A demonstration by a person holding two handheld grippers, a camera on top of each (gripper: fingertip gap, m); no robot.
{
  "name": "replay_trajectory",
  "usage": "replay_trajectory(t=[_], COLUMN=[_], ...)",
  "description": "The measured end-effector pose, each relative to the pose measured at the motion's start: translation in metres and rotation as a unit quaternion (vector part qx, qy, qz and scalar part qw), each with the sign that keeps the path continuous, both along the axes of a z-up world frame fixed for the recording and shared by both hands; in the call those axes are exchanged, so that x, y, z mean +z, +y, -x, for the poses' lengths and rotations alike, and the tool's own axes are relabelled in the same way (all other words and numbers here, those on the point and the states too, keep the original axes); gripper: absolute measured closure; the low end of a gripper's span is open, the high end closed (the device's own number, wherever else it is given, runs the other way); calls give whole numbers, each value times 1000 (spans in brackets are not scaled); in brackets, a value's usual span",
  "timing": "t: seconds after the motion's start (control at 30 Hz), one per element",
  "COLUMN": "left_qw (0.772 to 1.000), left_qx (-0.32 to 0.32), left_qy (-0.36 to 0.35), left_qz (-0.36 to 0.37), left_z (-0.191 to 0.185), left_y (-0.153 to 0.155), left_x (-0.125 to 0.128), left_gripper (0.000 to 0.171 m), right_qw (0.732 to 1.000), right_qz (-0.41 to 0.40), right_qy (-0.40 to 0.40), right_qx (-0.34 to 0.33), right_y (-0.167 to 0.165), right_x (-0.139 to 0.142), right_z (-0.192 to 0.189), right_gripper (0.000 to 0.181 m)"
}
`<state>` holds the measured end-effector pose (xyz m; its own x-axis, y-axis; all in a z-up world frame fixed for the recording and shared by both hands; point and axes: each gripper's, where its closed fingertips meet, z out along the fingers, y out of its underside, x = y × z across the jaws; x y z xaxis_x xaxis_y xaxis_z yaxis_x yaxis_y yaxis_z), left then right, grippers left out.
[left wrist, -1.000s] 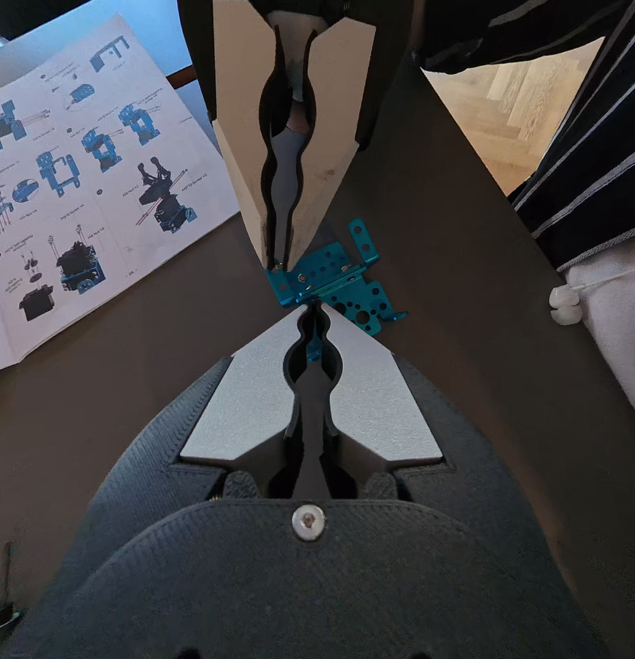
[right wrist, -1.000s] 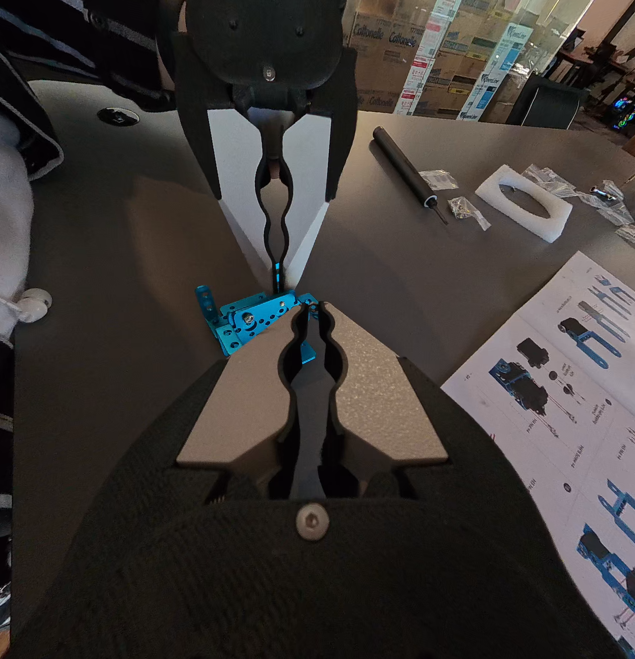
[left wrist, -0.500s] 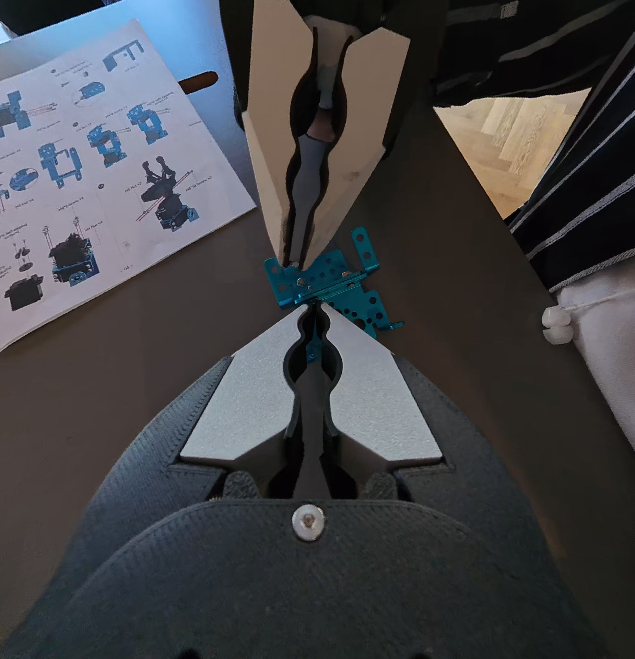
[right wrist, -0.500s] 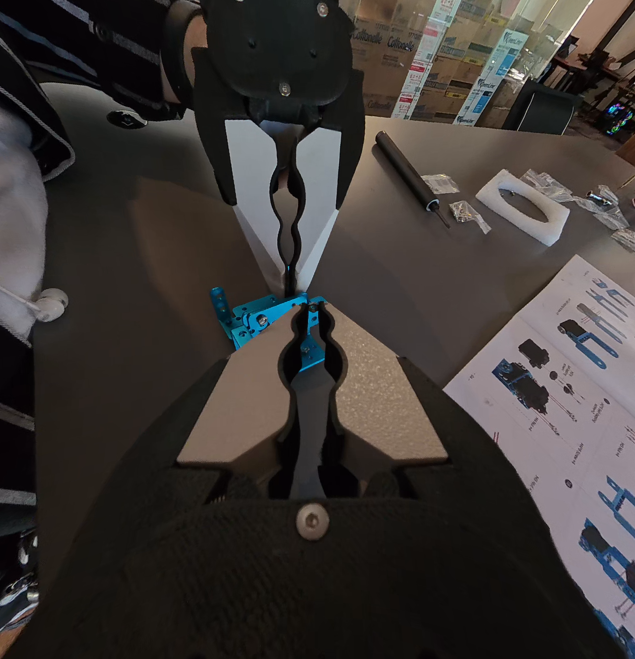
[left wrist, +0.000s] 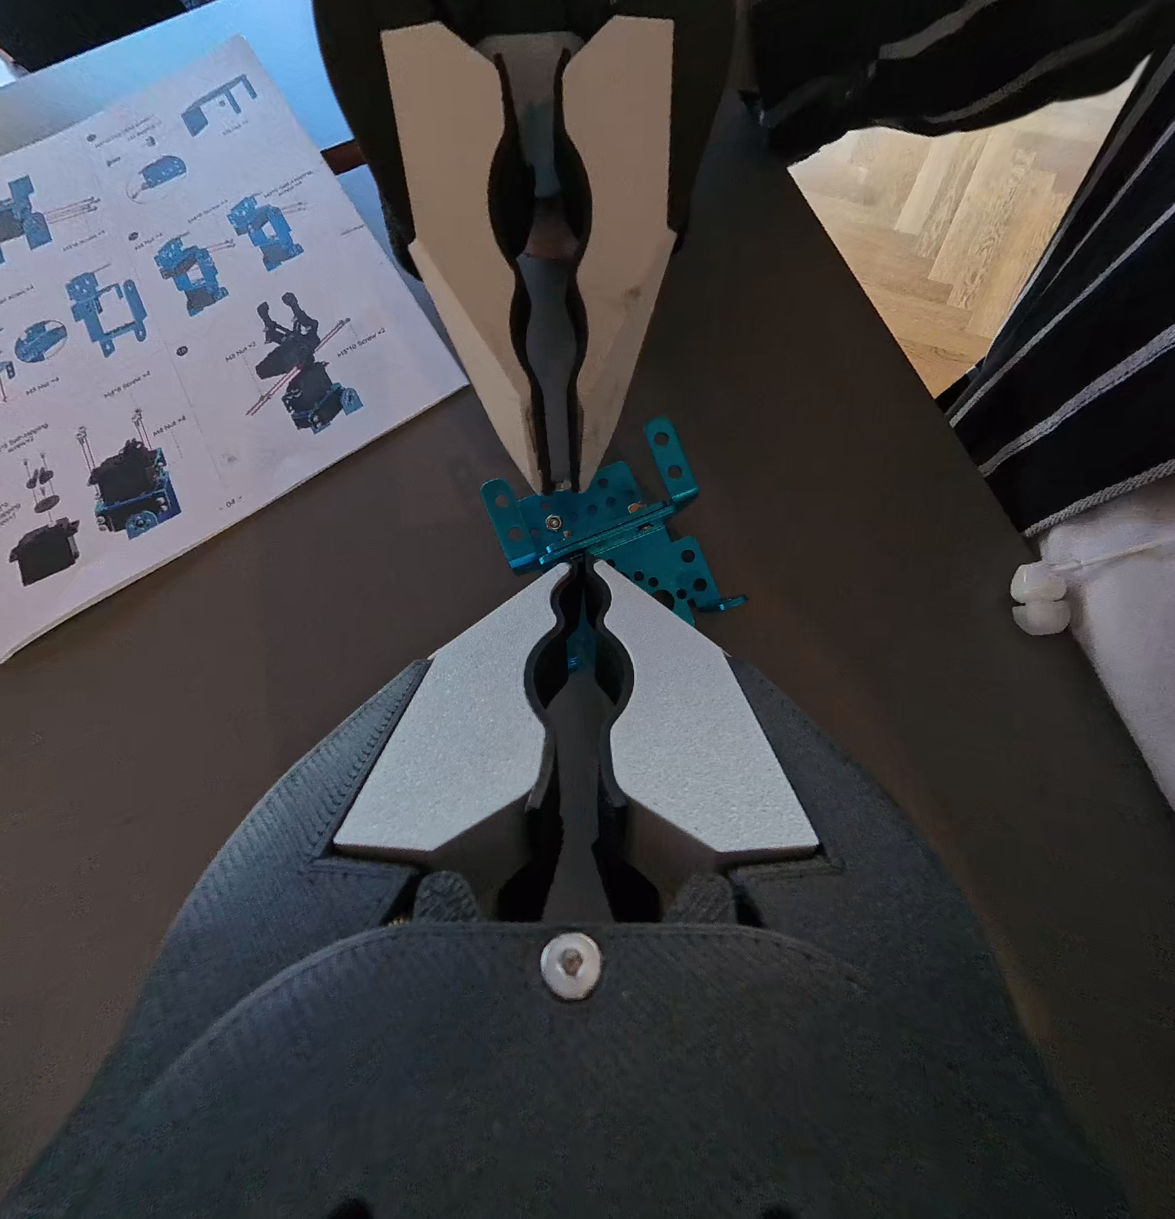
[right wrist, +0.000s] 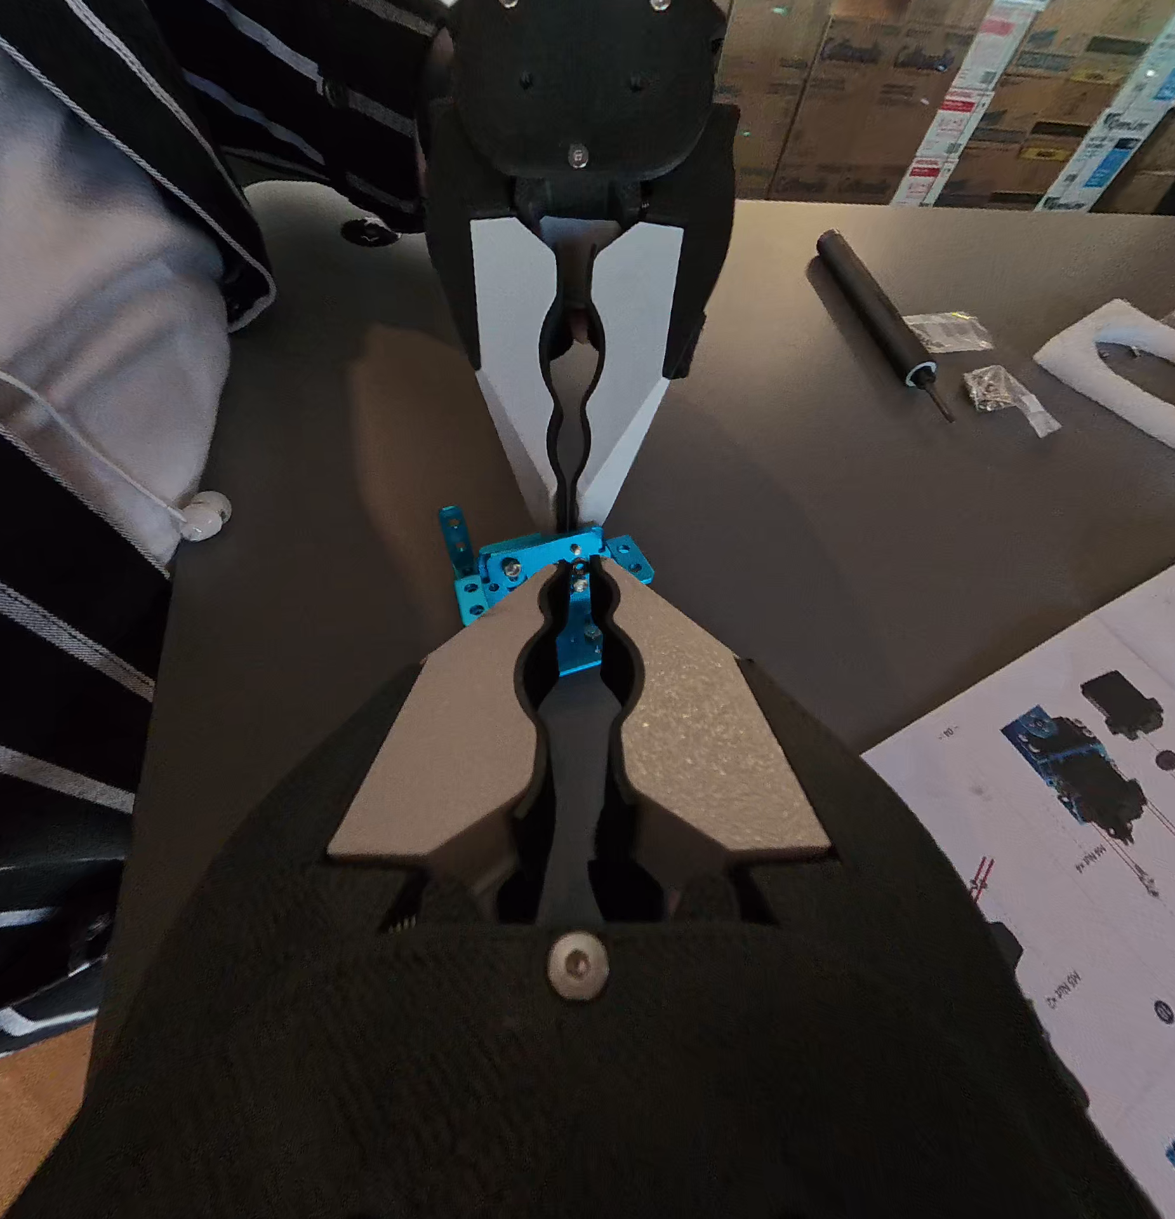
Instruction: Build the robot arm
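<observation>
A blue metal bracket assembly with holes and screws sits just above the dark table, held between the two grippers. My left gripper is shut on its near edge, and blue metal shows between the jaws. My right gripper faces it from the far side, shut on the opposite edge. In the right wrist view the right gripper is shut on a blue plate of the assembly. The left gripper meets the assembly from behind there.
A printed instruction sheet lies to the left, and it also shows in the right wrist view. A black cylindrical tool, small screw bags and a white foam piece lie beyond. A person's striped sleeve borders the table edge. Both grippers' tips are close together, under 4 cm apart.
Both grippers stay shut on the bracket. The right gripper has swung into line opposite the left, and the bracket has turned slightly with them.
</observation>
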<state>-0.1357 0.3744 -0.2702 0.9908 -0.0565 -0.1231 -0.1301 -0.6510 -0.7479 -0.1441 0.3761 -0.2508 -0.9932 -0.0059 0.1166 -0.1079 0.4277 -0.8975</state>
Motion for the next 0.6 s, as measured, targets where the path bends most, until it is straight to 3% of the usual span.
replay_trajectory(t=[0.17,0.33,0.6], left_qw=[1000,1000,1000], left_qx=[0,2,0], left_qy=[2,3,8], left_qz=[0,-4,-4], left_z=[0,1,2], left_y=[0,0,1], left_x=[0,2,2], left_gripper=[171,171,171], right_qw=[999,999,993], right_qz=[-35,-45,-110], right_qy=[-20,-24,46], right_qx=[19,16,13], right_y=[1,2,13], right_x=[-8,2,7], right_z=[-1,-3,4], right_gripper=[175,176,176])
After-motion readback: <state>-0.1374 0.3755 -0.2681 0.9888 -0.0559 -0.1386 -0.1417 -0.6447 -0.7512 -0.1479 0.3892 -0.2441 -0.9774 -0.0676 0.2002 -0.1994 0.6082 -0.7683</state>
